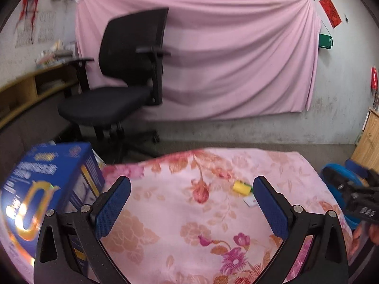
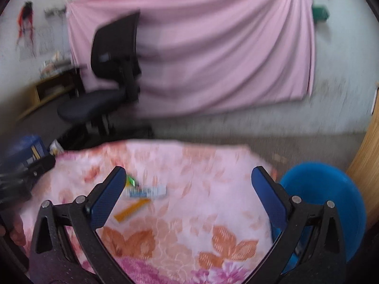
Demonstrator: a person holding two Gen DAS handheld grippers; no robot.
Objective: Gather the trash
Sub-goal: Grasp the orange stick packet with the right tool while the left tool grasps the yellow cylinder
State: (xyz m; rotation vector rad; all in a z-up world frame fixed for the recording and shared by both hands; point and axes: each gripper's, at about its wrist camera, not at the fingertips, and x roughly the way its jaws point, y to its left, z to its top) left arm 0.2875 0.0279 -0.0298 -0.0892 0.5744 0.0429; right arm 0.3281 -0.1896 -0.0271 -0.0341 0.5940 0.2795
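Note:
Small litter lies on a table under a pink flowered cloth (image 1: 170,213). In the left wrist view a yellow and green scrap (image 1: 241,187) and a white slip (image 1: 250,201) rest near the right fingertip. My left gripper (image 1: 191,184) is open above the cloth, holding nothing. In the right wrist view a green scrap (image 2: 132,181), a white and blue wrapper (image 2: 146,192) and an orange strip (image 2: 132,210) lie just beyond the left fingertip. My right gripper (image 2: 188,176) is open, nothing between its fingers. The blur hides finer detail.
A blue box (image 1: 47,184) stands on the table's left end. A blue bin (image 2: 324,203) sits off the table's right side. A black office chair (image 1: 123,75) stands beyond, before a pink sheet (image 1: 213,47) on the wall. Wooden furniture (image 2: 364,161) is at right.

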